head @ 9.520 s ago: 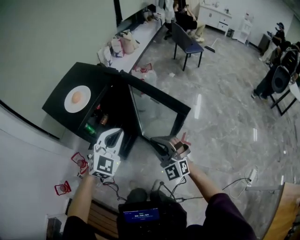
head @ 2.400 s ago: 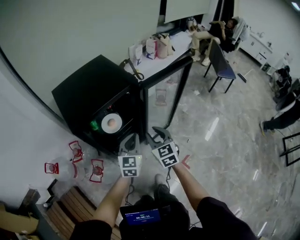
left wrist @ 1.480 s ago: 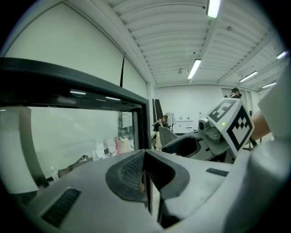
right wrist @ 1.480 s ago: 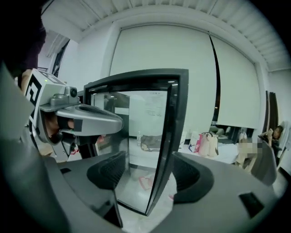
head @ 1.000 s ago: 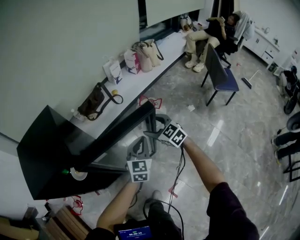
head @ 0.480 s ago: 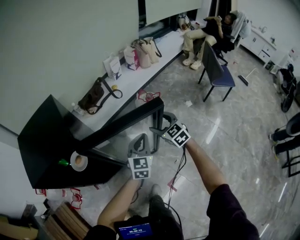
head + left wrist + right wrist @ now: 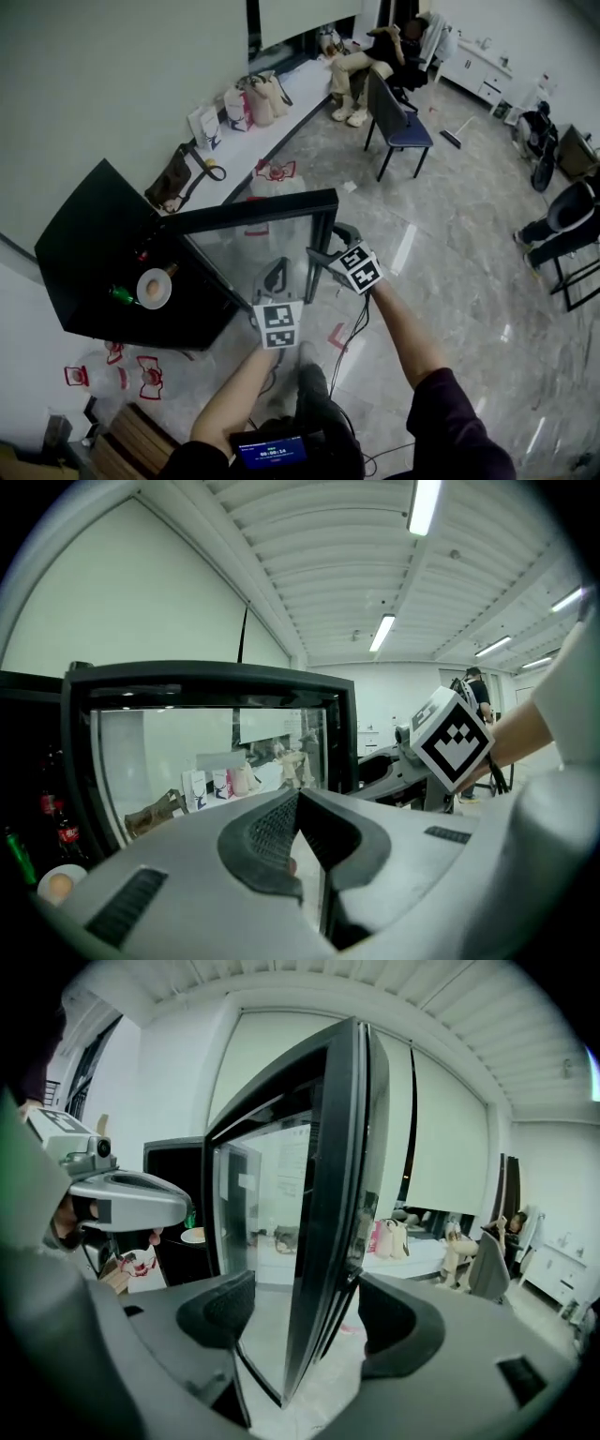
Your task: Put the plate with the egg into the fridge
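The right claw (image 7: 305, 1321) stands wide, its ribbed grey pads astride the free edge of the black-framed glass door (image 7: 323, 1194). The left pad is clear of the frame and the right one is close beside it; whether they touch cannot be told. The left claw (image 7: 298, 803) is pinched together at the tips with nothing between them, a state the head view does not show. That view alone gives the arms: the right one, in a dark sleeve, reaches forward to the door's edge, while the bare left forearm holds its claw (image 7: 277, 274) lower, just before the glass. The boxy black fridge (image 7: 89, 234) stands open on the glossy grey marble floor (image 7: 450, 272). Inside it, on a shelf, sits the round white plate (image 7: 142, 281) carrying the brown egg (image 7: 153, 287), with a green bottle (image 7: 119, 295) just beside it.
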